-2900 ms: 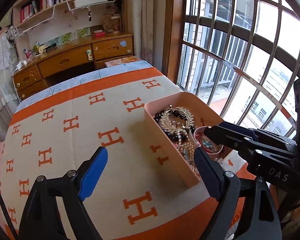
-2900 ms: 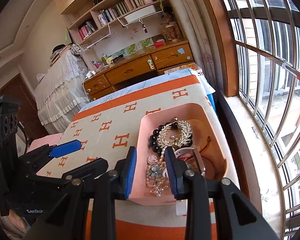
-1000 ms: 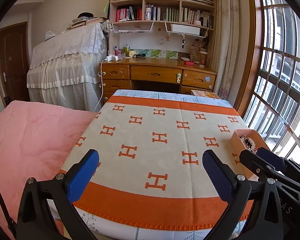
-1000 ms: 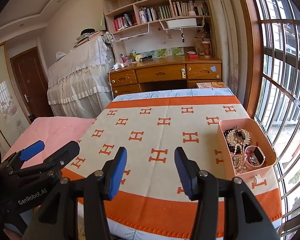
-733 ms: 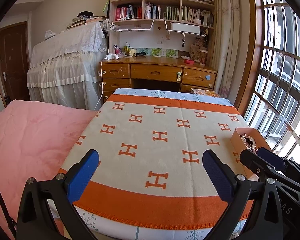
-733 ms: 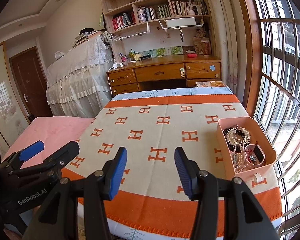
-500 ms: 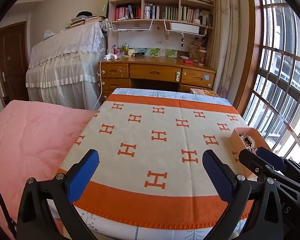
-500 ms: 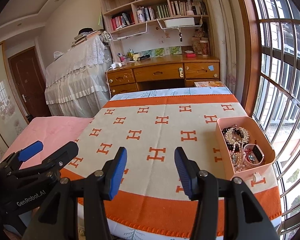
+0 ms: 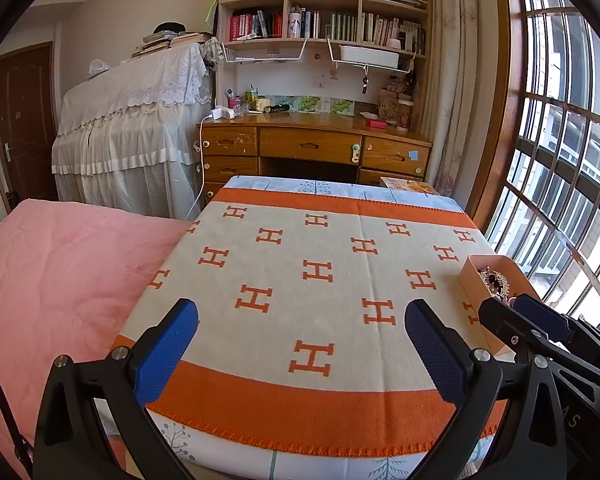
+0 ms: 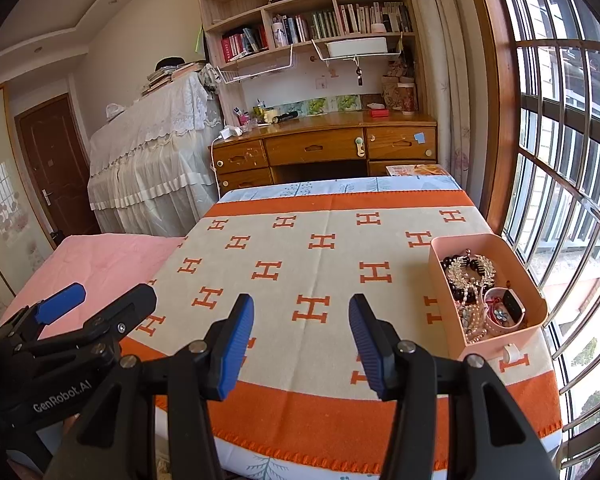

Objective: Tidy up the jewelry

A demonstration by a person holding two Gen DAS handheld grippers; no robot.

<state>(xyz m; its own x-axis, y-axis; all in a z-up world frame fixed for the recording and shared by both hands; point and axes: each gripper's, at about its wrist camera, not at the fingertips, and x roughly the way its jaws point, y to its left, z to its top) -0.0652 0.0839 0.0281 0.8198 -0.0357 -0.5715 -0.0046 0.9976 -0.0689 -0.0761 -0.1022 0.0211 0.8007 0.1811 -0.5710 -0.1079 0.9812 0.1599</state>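
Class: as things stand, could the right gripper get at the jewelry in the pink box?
Probably yes: the right gripper is open and empty, the pink box is lidless, and only bare blanket lies between.

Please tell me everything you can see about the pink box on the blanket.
The pink box is an open rectangular bin without lid, plastic by its look. It stands upright on the orange H-patterned blanket, at the window side. Inside are mixed jewelry: dark beads, a gold leafy piece, pearls, a pink watch. Neither claw touches it.
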